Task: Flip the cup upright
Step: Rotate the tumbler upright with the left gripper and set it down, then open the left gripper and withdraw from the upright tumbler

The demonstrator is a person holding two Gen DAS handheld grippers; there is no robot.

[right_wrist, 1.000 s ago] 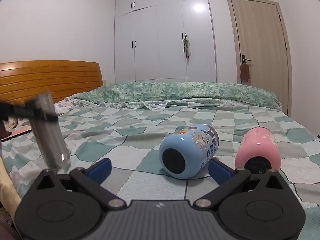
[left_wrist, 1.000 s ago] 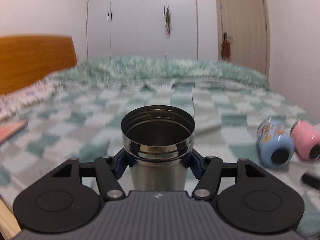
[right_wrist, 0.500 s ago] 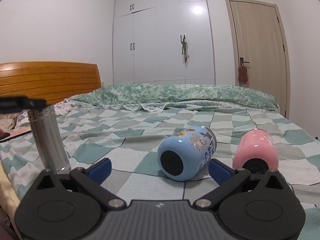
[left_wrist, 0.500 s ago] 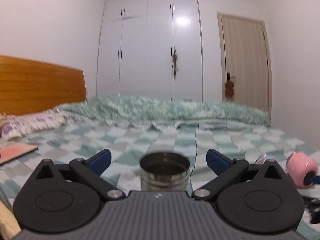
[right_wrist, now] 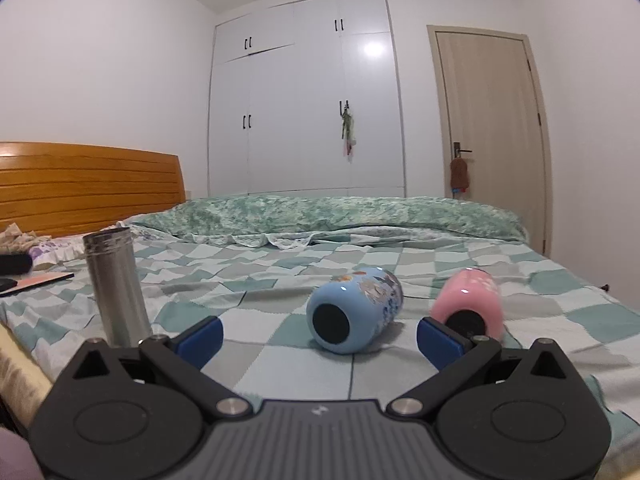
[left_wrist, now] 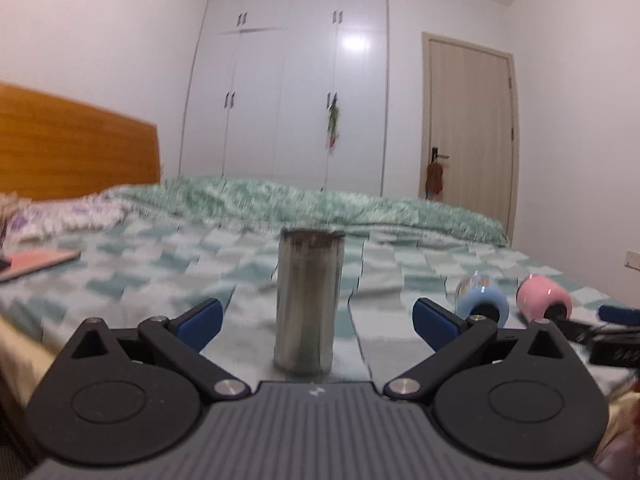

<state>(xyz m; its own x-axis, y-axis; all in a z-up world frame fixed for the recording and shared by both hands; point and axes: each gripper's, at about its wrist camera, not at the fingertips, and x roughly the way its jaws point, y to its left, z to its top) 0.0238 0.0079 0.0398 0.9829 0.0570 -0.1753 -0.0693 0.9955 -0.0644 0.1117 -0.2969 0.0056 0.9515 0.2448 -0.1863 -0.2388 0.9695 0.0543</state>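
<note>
A steel cup (left_wrist: 308, 300) stands upright on the checked bedspread, mouth up; it also shows at the left in the right wrist view (right_wrist: 116, 284). My left gripper (left_wrist: 316, 320) is open, its jaws wide on either side of the cup and not touching it. A blue cup (right_wrist: 354, 314) and a pink cup (right_wrist: 472, 306) lie on their sides, bases toward the camera. My right gripper (right_wrist: 320, 332) is open and empty, low over the bed just in front of the blue cup.
The blue cup (left_wrist: 480, 300) and pink cup (left_wrist: 542, 298) show at the right of the left wrist view. A pink book (left_wrist: 36, 262) lies at the left. A green duvet (right_wrist: 328, 216) is heaped at the back. A wooden headboard (right_wrist: 80, 184) stands at the left.
My left gripper let go of the steel cup, opened wide and pulled back; the cup now stands free on the bed. My right gripper stayed open and shifted slightly.
</note>
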